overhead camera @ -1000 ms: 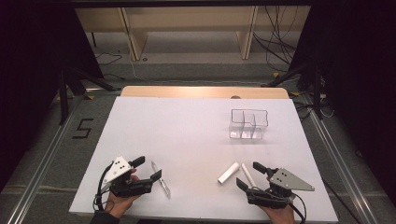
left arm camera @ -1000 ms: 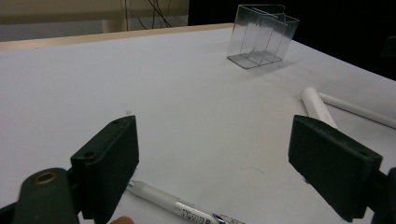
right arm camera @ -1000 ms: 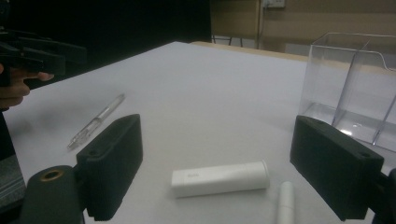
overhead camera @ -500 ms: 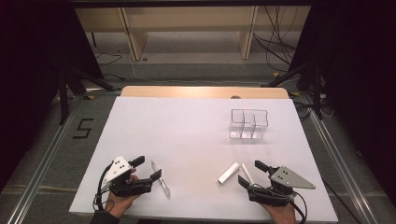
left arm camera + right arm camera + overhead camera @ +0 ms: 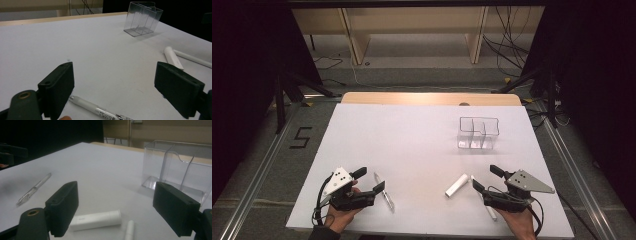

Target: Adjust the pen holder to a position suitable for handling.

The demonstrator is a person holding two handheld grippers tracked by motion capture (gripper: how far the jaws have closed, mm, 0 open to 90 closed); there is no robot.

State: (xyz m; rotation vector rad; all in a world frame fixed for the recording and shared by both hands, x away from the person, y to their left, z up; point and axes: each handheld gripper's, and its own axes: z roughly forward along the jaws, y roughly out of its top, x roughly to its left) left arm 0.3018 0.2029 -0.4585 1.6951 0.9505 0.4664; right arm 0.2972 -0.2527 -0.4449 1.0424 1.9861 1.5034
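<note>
A large black "5" [image 5: 300,137] stands on the grey floor [image 5: 267,150] at the left of the high view, just beside the white table [image 5: 412,145]. In the left gripper view, low and centre in the frame, the clear pen [image 5: 100,110] carries a line of small dark print on its barrel (possibly a maker's name, too small to read).

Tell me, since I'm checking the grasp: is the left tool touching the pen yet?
Apart. In the left gripper view the pen lies flat on the table, with the left tool open above it.
</note>
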